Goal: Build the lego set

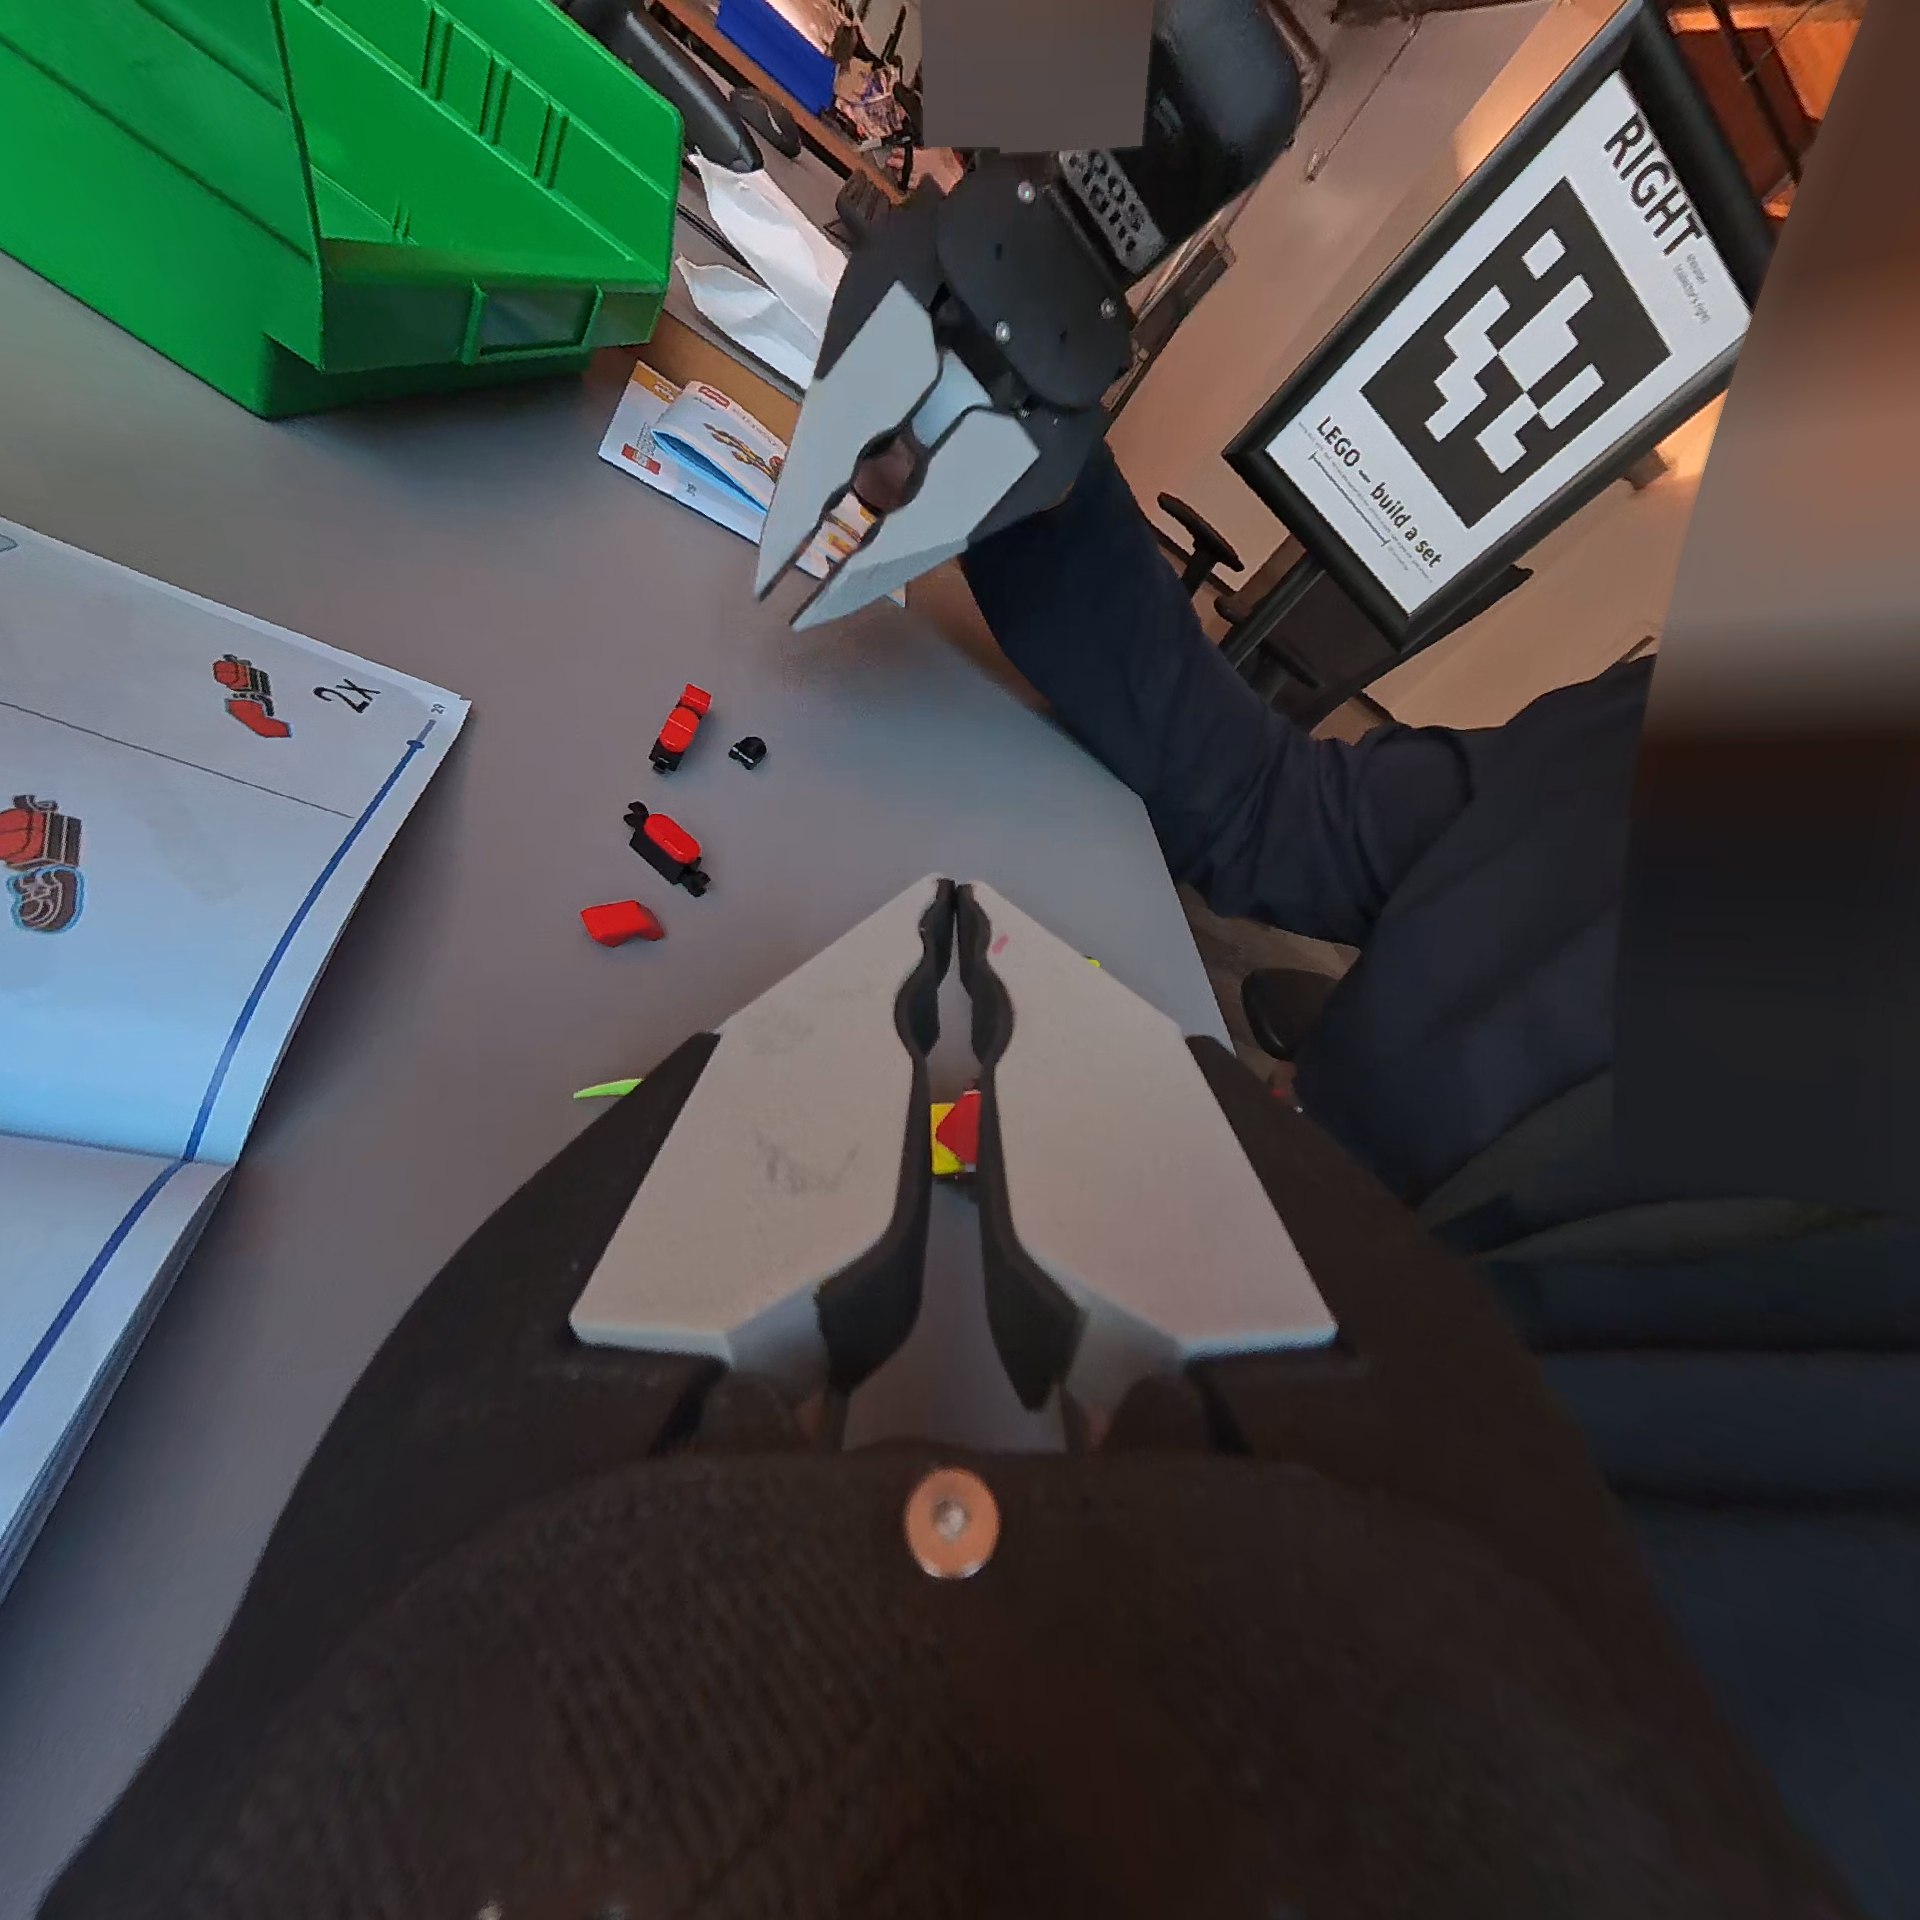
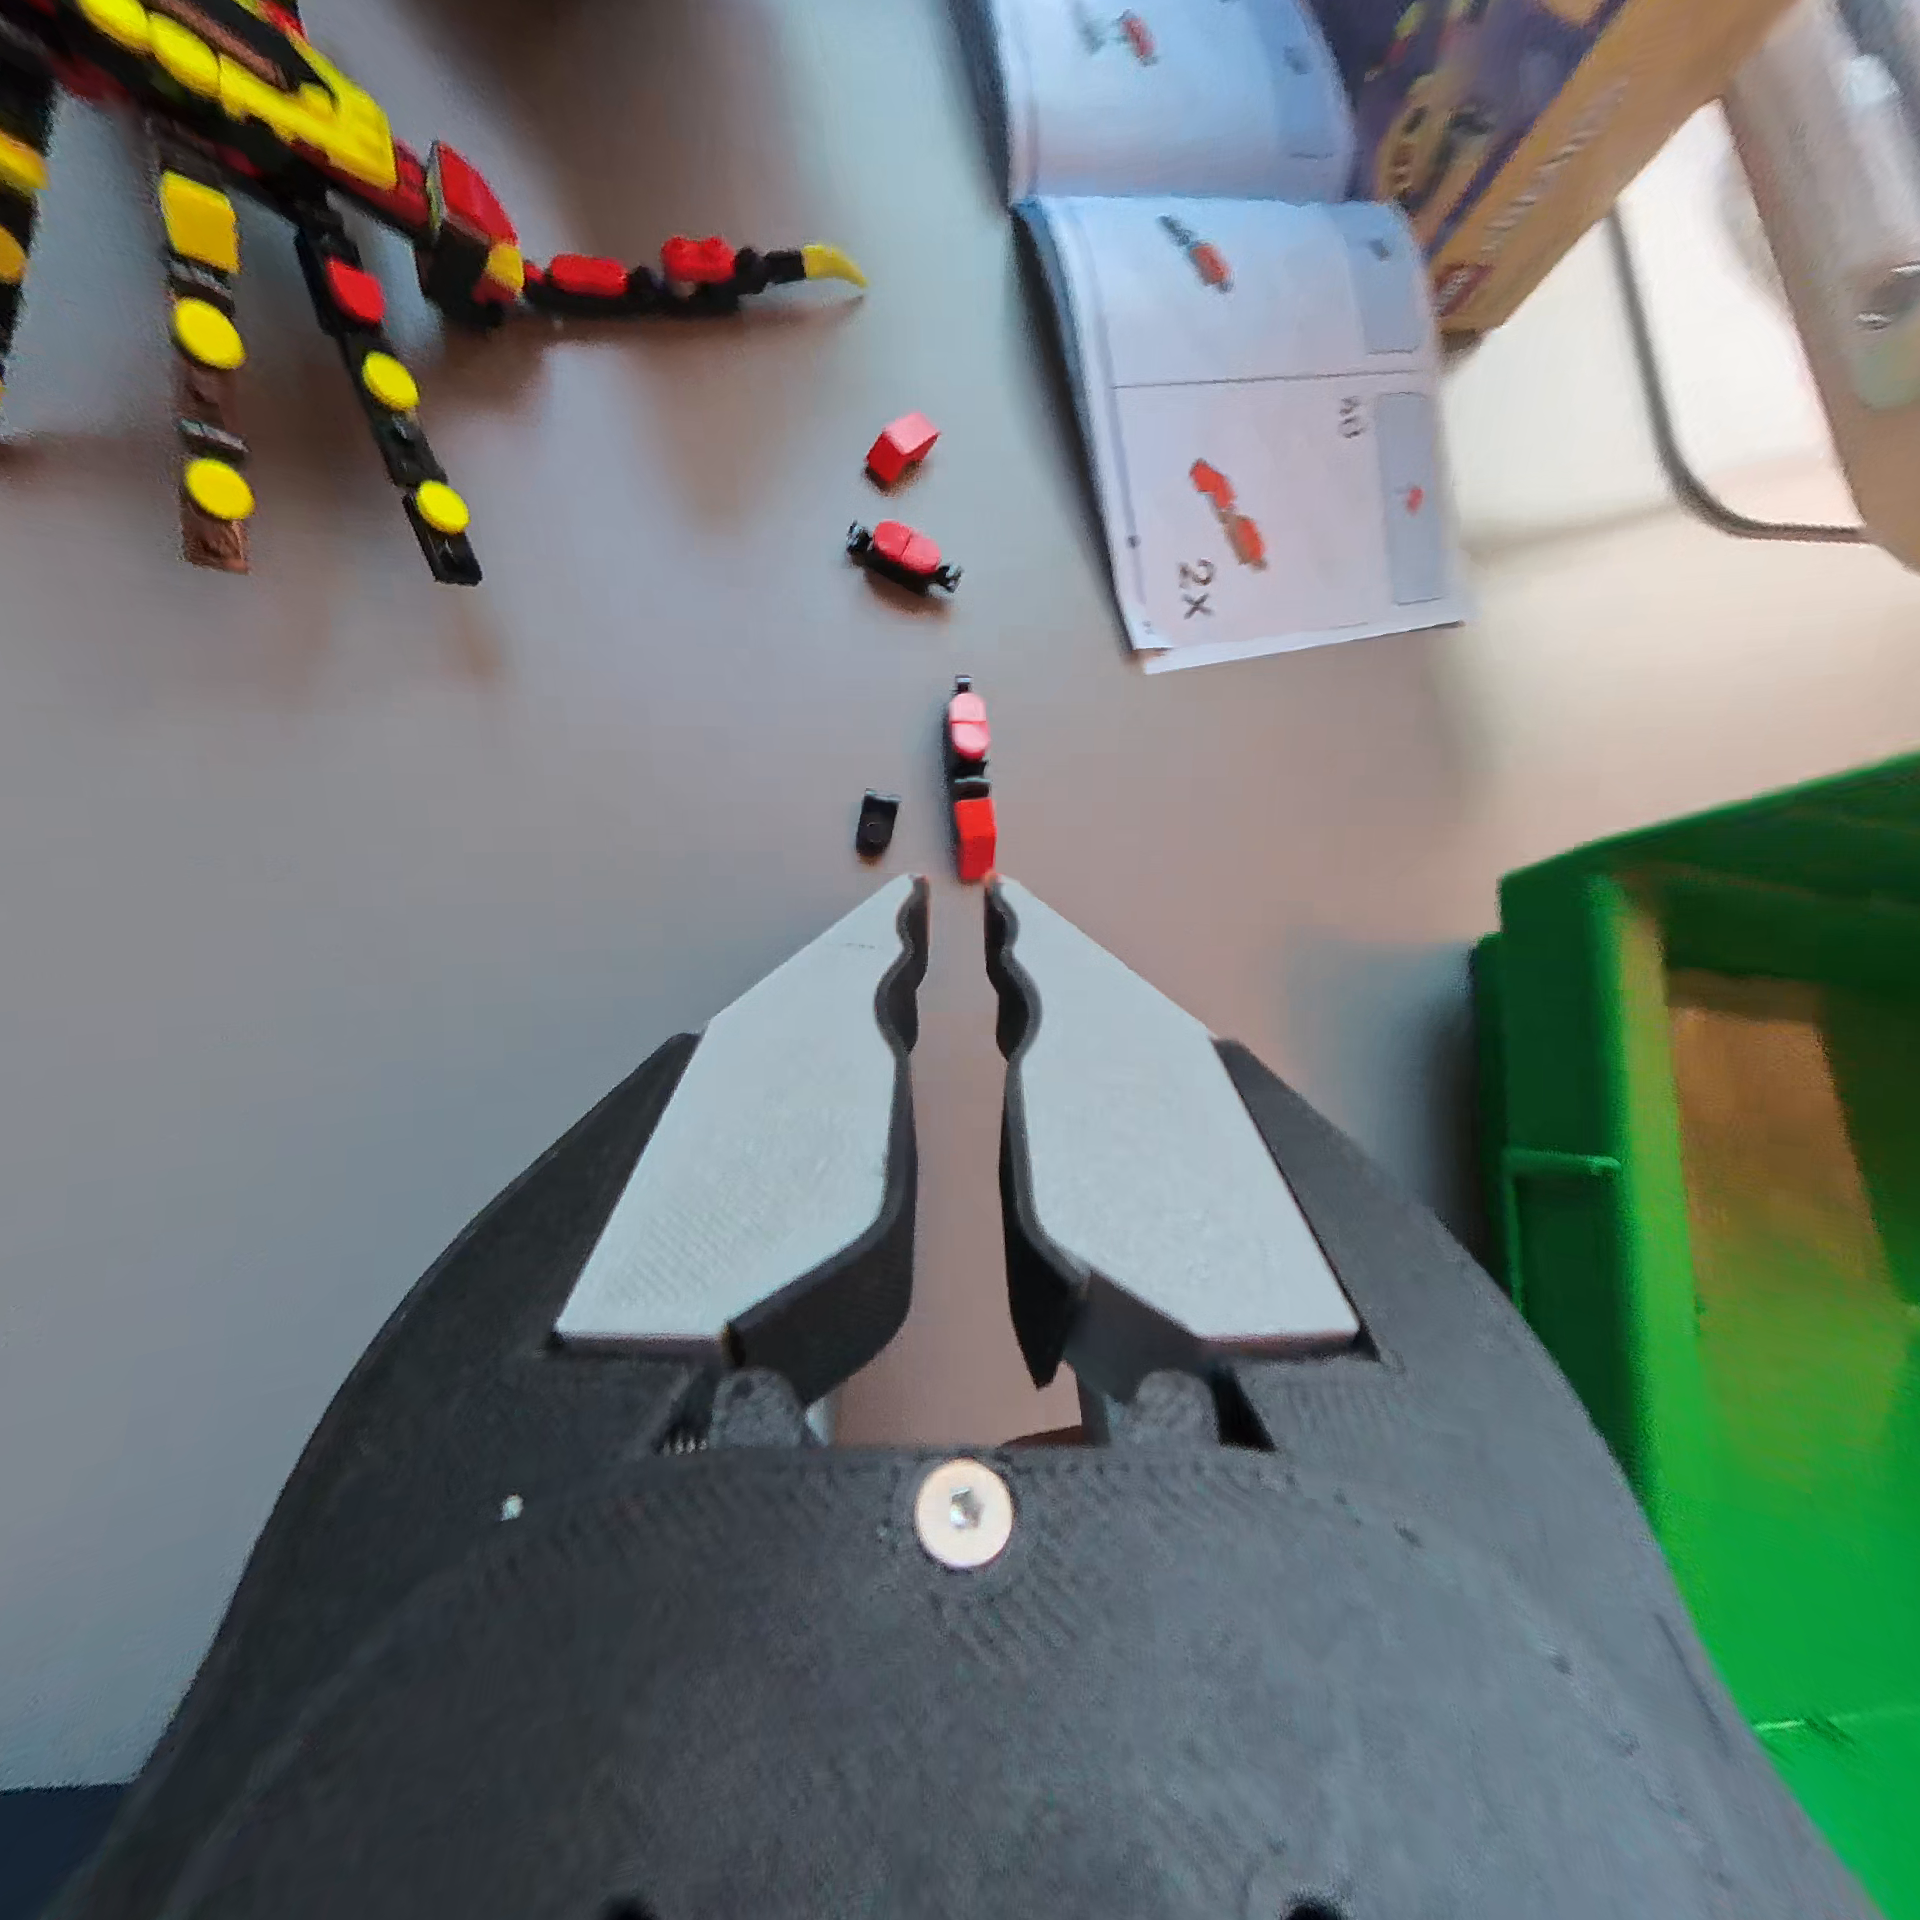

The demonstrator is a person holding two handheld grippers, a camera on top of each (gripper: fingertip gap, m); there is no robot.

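Loose pieces lie on the grey table: a long red-and-black assembly [image 1: 681, 725] [image 2: 971, 774], a small black piece [image 1: 748, 750] [image 2: 878, 823], a shorter red-and-black assembly [image 1: 668, 847] [image 2: 902, 553] and a red slope piece [image 1: 620, 922] [image 2: 902, 447]. The black, yellow and red model [image 2: 312, 208] lies at the far left of the right wrist view; a bit of it shows under my left gripper [image 1: 956, 1138]. My left gripper [image 1: 956, 888] is shut and empty. My right gripper [image 2: 954, 883] [image 1: 805, 603] is slightly open and empty, above the table just short of the long assembly.
The open instruction booklet [image 1: 156, 883] [image 2: 1247, 416] lies beside the pieces. A green bin [image 1: 312, 187] [image 2: 1714, 1247] stands at the table's side. A small leaflet [image 1: 696, 447], the set's box [image 2: 1507, 156] and a framed sign [image 1: 1507, 343] are farther off. A person's dark sleeve [image 1: 1195, 707] reaches over the table edge. The left gripper's tips are roughly 15 centimeters from the right gripper's. From the left gripper's tips to the red slope piece [image 2: 902, 447] is close to 8 centimeters. Seen from the left wrist view [image 1: 634, 925] as well.
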